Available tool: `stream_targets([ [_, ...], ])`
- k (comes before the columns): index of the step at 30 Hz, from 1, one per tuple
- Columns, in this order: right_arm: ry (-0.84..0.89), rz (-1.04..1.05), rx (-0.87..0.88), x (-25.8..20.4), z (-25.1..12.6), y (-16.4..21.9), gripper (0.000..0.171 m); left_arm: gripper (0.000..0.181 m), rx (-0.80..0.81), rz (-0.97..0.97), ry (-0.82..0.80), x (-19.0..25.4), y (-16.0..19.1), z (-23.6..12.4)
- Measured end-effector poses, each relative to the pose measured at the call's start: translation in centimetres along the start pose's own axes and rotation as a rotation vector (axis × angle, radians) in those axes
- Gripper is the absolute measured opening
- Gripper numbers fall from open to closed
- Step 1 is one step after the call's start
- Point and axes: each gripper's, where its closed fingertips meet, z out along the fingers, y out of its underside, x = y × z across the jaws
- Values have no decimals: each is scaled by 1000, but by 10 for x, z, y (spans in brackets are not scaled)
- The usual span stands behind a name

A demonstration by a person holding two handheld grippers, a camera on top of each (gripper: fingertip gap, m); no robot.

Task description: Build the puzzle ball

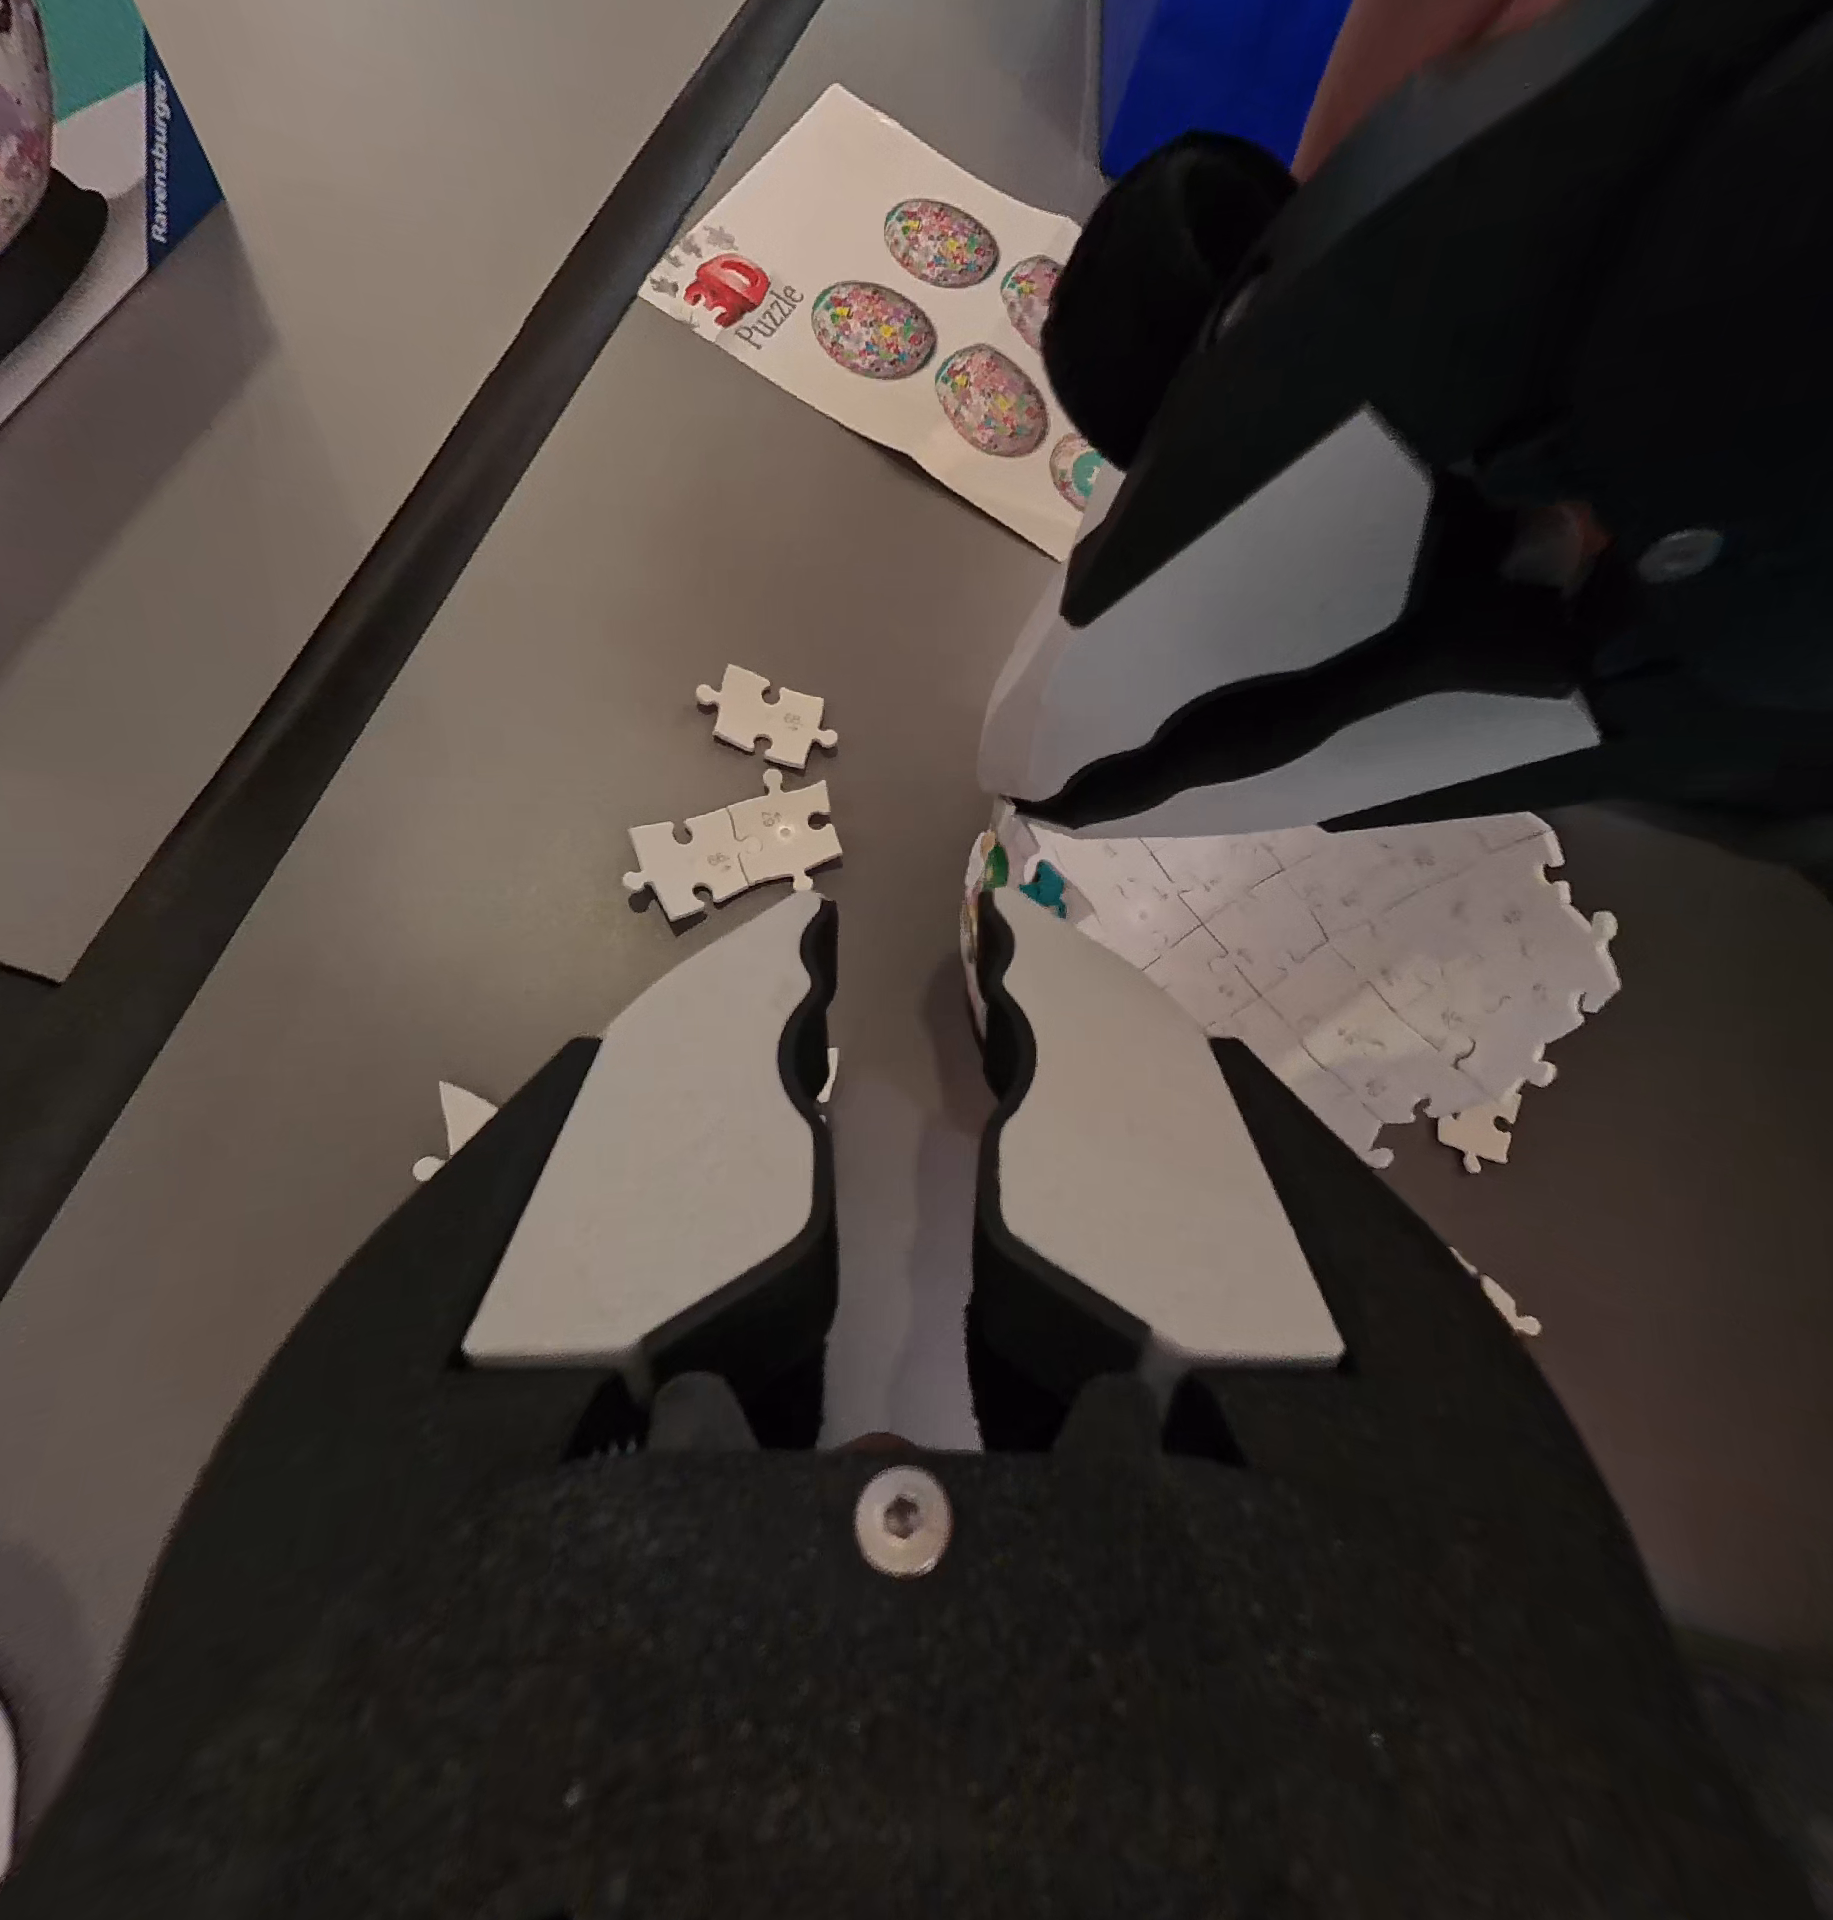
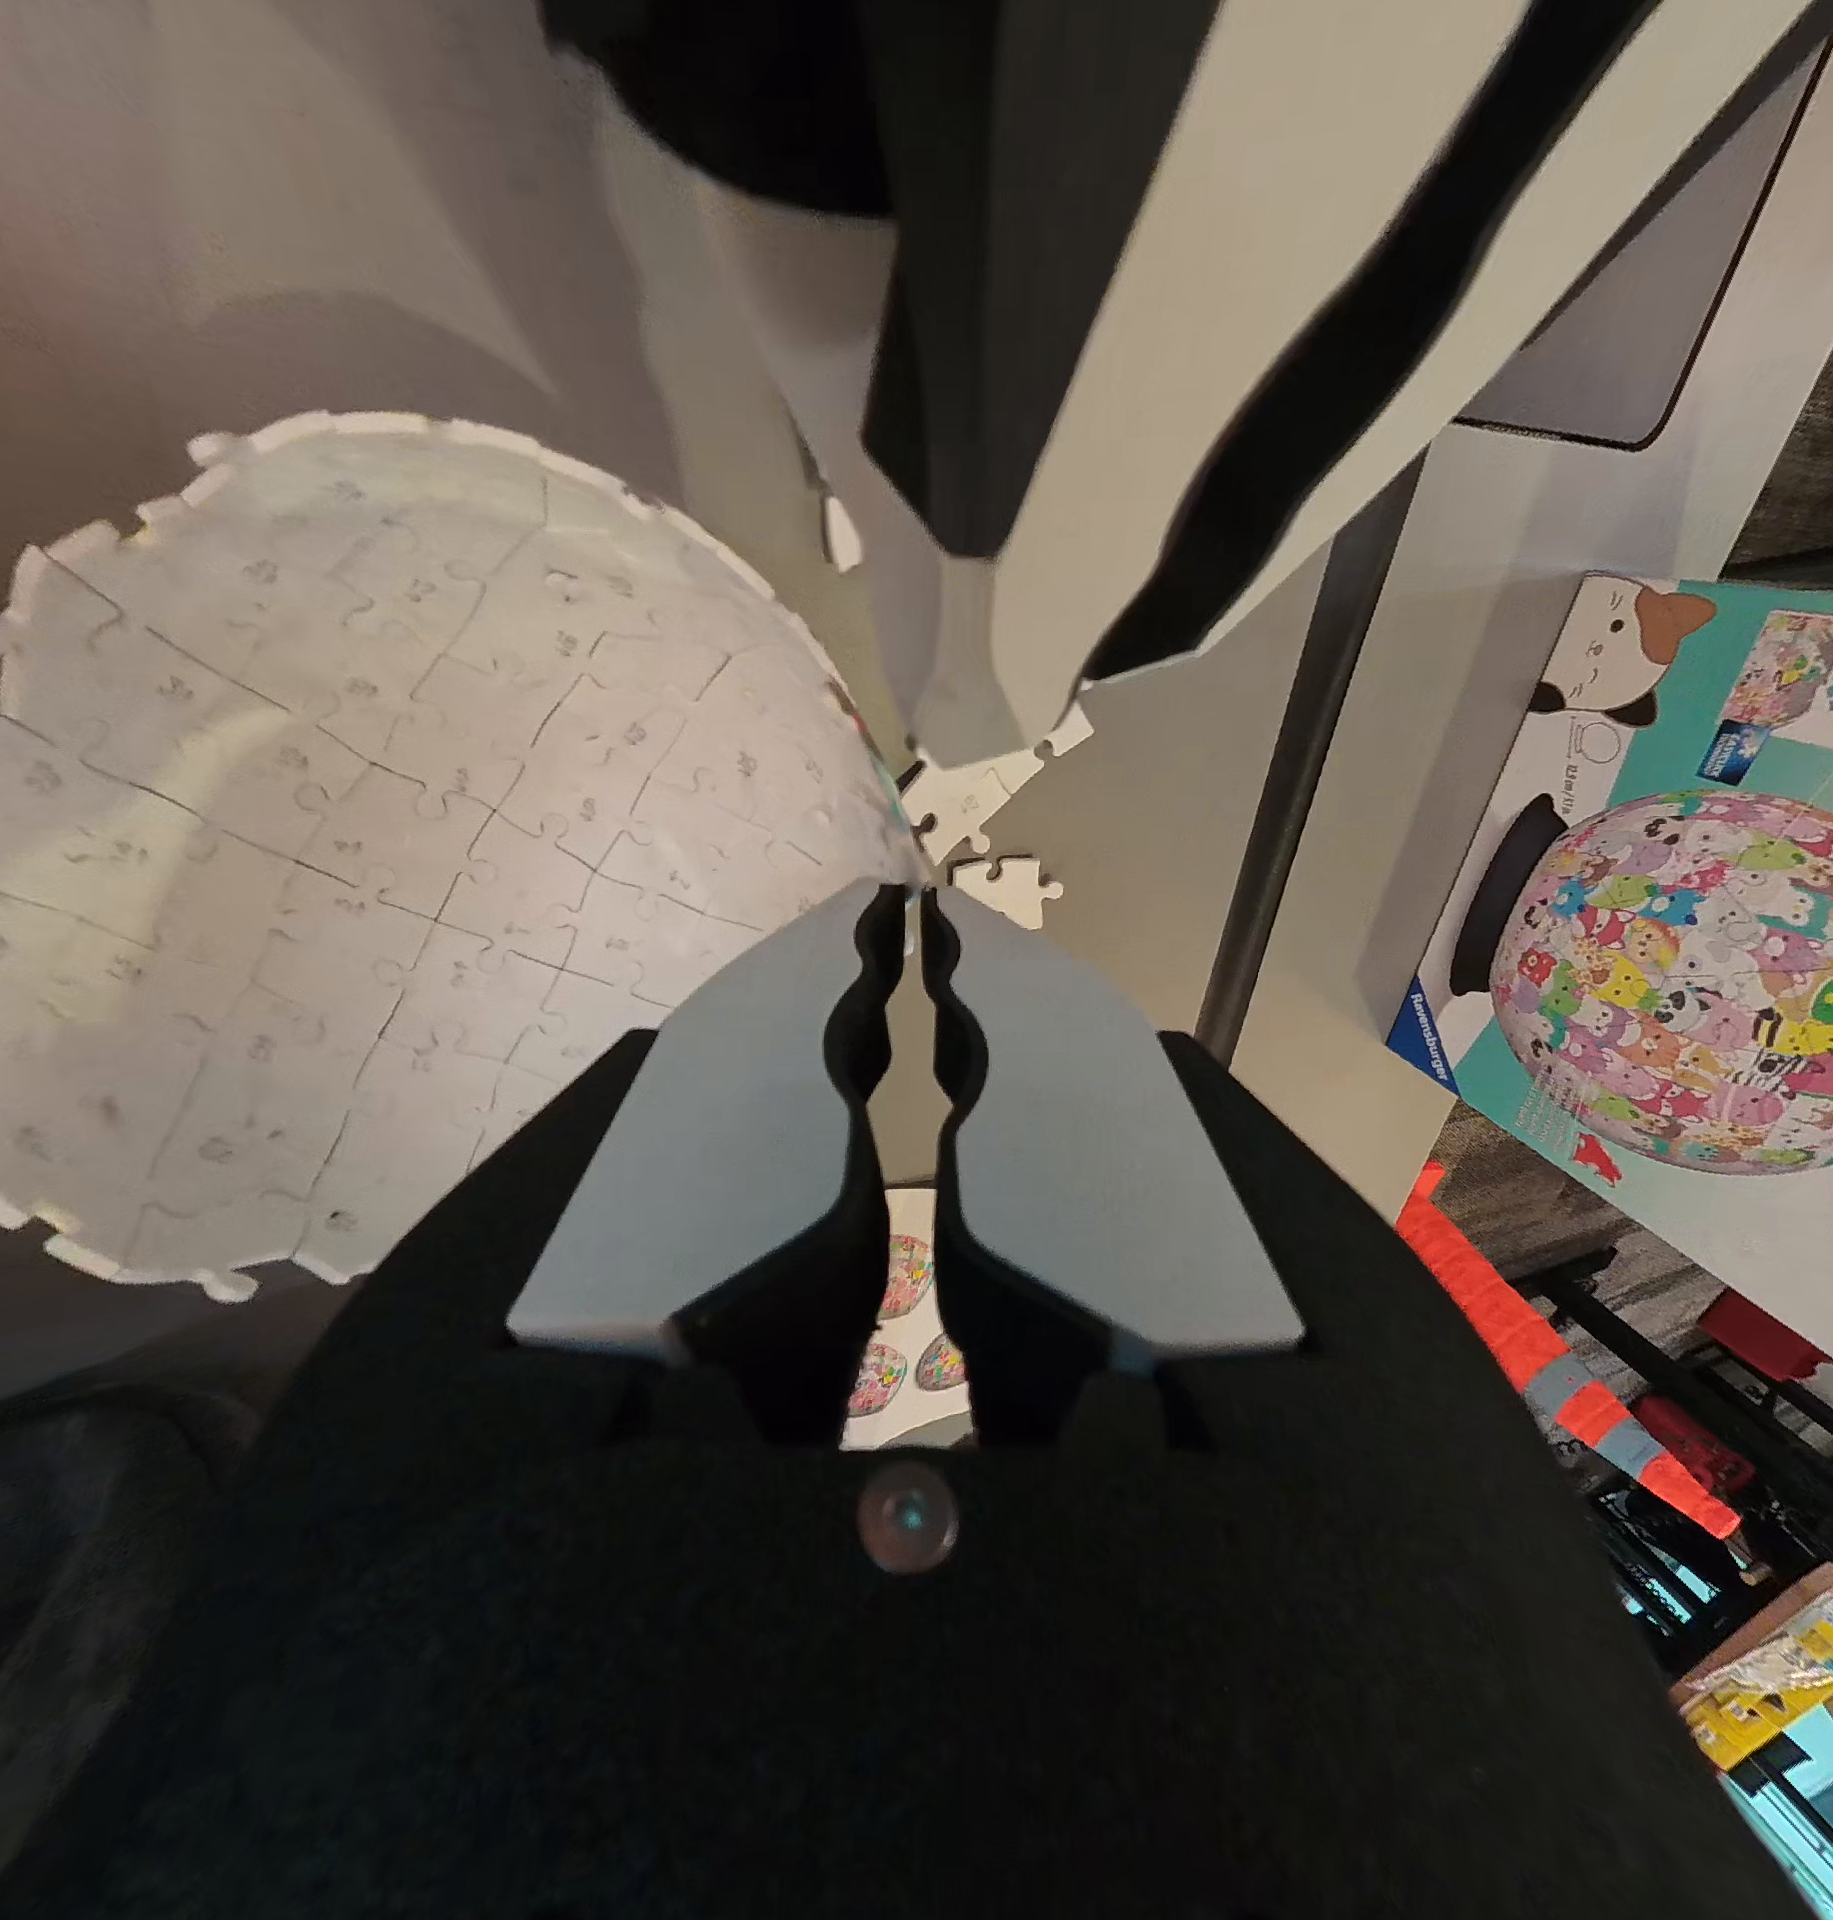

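While the right gripper (image 2: 913, 902) is pinching the shell (image 2: 372, 831) rim, the left gripper's (image 1: 904, 925) jaws are standing apart above 3 pieces (image 1: 746, 847).

Print on puzzle box (image 2: 1660, 914), instruction sheet (image 1: 870, 312), piece backs (image 1: 735, 862).

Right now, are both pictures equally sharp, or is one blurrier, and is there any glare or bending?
Left wrist view: fairly sharp, the loose puzzle pieces crisp, a small glint on one; the table edge strip bows from the wide lens. Right wrist view: softer, the half-built puzzle ball smeared at its left rim, and the other hand-held gripper streaked by motion.
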Motion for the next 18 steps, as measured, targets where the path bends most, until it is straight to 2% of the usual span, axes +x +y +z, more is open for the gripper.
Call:
stream_targets([
  [7,-11,-8,5,-1,-2,2,3,30,-39,45,13,11,2,-2],
  [10,-24,-13,33,-2,-6,0,2,40,-10,32,21,13,-4,-6],
  [18,-79,-16,127,-4,-17,-5,2,42,114,9,39,13,-22,-27],
])
